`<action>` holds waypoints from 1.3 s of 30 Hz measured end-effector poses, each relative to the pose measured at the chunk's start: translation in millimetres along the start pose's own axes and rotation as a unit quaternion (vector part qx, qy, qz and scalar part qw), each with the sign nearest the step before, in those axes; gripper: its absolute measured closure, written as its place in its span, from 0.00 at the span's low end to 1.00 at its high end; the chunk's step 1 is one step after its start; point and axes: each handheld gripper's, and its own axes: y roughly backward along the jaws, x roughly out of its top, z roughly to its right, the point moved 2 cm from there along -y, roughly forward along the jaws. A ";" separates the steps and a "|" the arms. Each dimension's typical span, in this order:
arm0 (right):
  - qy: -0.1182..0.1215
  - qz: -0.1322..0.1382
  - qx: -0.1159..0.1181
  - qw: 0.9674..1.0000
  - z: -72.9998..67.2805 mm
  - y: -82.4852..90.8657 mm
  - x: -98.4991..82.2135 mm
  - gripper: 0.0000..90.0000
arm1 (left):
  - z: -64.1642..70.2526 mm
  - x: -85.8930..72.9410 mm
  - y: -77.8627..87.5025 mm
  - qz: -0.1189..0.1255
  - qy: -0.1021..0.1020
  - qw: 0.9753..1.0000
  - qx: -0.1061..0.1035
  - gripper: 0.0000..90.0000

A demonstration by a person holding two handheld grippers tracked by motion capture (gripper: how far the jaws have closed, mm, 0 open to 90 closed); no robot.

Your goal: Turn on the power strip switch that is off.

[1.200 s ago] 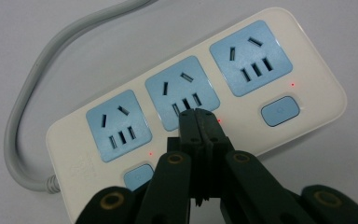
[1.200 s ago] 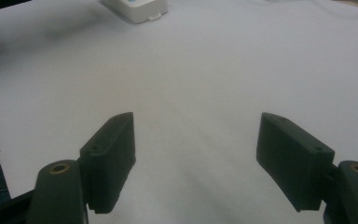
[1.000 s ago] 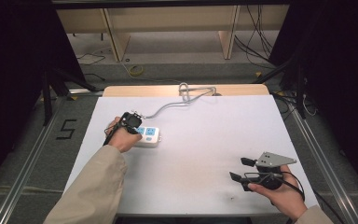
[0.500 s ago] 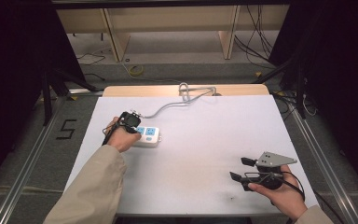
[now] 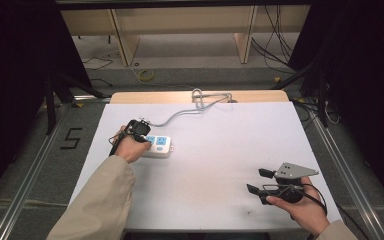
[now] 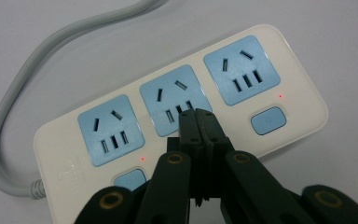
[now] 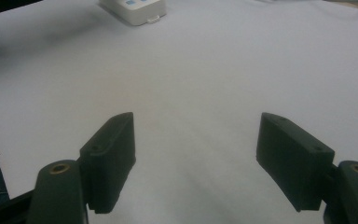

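Power strip [image 6: 177,121], cream plastic with rounded corners, lies flat on the left half of the white table [image 5: 220,165], well in from the left edge. Its three pale blue socket faces run in a row, each with a small blue switch beside it, and two tiny red lights glow. A thick grey cord [image 6: 14,107] leaves one short end and curves away toward the far wooden edge, where it loops. My left gripper [image 6: 199,122] hovers over the middle socket with its black jaws pressed together, nothing between them; whether the tips touch the plastic I cannot tell. My right gripper [image 7: 198,154] rests near the table's front right corner, well apart from the strip, its matte black jaws spread wide over bare, smooth white surface. Between my two hands the tabletop lies open, and the right and near edges have bare room beside them.
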 end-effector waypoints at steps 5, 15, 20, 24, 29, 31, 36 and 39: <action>0.000 0.000 0.000 1.000 0.0 0.1 -0.1 0.32 | -1.1 0.7 4.2 0.009 0.020 1.000 -0.008 0.91; -0.001 0.000 0.000 1.000 0.2 0.0 -0.2 0.32 | -4.2 -0.2 15.2 0.047 0.038 0.998 -0.029 0.69; -0.002 0.001 0.000 1.000 -0.2 0.4 -0.1 0.32 | -5.2 -0.5 17.7 0.055 0.042 0.997 -0.029 0.61; -0.001 0.001 0.001 1.000 -0.2 0.4 -0.1 0.32 | -4.4 -0.6 17.8 0.070 0.034 0.996 -0.035 0.49; -0.002 0.001 0.001 1.000 -0.3 0.5 0.0 0.32 | -2.9 -1.2 20.8 0.079 0.030 0.996 -0.037 0.39; -0.002 0.001 0.001 1.000 -0.1 0.3 -0.1 0.32 | -1.7 -1.9 22.5 0.081 0.030 0.995 -0.041 0.39; -0.001 0.001 0.001 1.000 -0.2 0.4 -0.1 0.32 | 4.6 -5.7 28.0 0.075 0.011 0.995 -0.061 0.34; 0.000 0.001 0.001 1.000 -0.3 0.3 0.0 0.31 | 10.1 -7.7 31.7 0.086 0.004 0.994 -0.073 0.32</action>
